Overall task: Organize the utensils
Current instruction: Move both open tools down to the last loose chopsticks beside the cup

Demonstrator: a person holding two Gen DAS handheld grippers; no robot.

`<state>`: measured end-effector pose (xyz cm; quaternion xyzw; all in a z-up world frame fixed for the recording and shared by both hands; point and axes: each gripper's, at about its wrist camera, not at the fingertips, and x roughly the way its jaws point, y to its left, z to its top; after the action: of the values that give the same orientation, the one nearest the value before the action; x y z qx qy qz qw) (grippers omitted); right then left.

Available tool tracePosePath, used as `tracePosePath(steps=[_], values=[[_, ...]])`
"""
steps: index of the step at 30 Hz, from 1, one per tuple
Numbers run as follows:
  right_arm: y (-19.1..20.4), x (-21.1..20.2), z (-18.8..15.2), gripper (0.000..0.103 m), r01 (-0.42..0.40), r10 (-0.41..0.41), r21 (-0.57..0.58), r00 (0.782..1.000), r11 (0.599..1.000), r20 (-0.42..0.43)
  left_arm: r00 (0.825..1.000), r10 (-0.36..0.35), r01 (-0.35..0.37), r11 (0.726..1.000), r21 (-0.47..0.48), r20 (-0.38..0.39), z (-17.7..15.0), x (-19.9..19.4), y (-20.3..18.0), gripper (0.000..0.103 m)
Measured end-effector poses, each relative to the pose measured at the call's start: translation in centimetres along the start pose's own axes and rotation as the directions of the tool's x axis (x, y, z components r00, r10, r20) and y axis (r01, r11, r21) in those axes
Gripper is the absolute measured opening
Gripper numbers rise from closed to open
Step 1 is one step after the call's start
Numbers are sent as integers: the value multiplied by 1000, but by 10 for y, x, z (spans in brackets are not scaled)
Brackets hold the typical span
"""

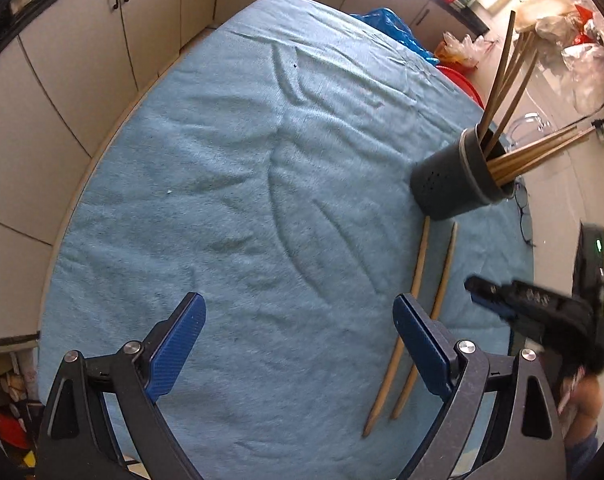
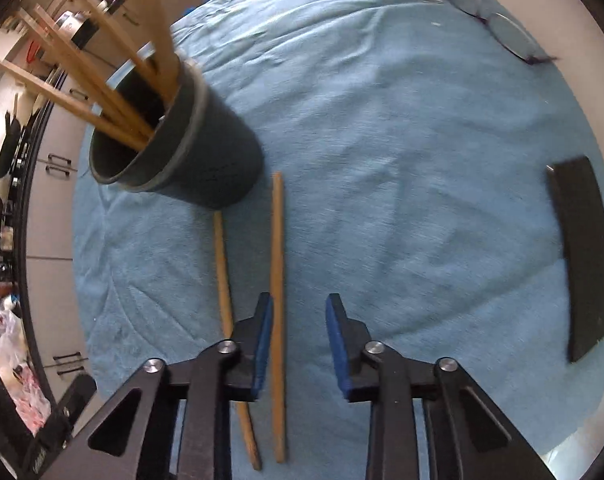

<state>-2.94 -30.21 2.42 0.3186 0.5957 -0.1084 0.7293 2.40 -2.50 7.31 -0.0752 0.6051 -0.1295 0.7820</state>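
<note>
A dark holder [image 1: 458,180] [image 2: 189,148] stands on the blue cloth with several wooden chopsticks [image 1: 510,68] [image 2: 93,60] in it. Two loose chopsticks [image 1: 418,280] [image 2: 277,264] lie side by side on the cloth in front of the holder. My left gripper [image 1: 297,336] is open and empty, left of them. My right gripper [image 2: 297,328] is open above them, with one chopstick just inside its left finger and the other [image 2: 221,264] outside it. The right gripper also shows in the left wrist view [image 1: 502,300].
A round table carries the blue cloth [image 1: 241,160] [image 2: 402,160]. Eyeglasses [image 2: 498,24] lie at the far right edge and a flat black object [image 2: 586,256] lies to the right. Cabinets [image 1: 81,60] run behind the table, with plastic bags [image 1: 574,40] at the back right.
</note>
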Motion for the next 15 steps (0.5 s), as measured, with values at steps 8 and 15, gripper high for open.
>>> tracePosePath(steps=[8,15], values=[[21,20,2,20,48,-47,-35,998,998,40,1000,24,-24,994,106,4,-6,-7,11,89],[17,27,-2,8,65,-64,-46,997,997,35,999,-9,15,990,141,-40,-5,1,2,82]])
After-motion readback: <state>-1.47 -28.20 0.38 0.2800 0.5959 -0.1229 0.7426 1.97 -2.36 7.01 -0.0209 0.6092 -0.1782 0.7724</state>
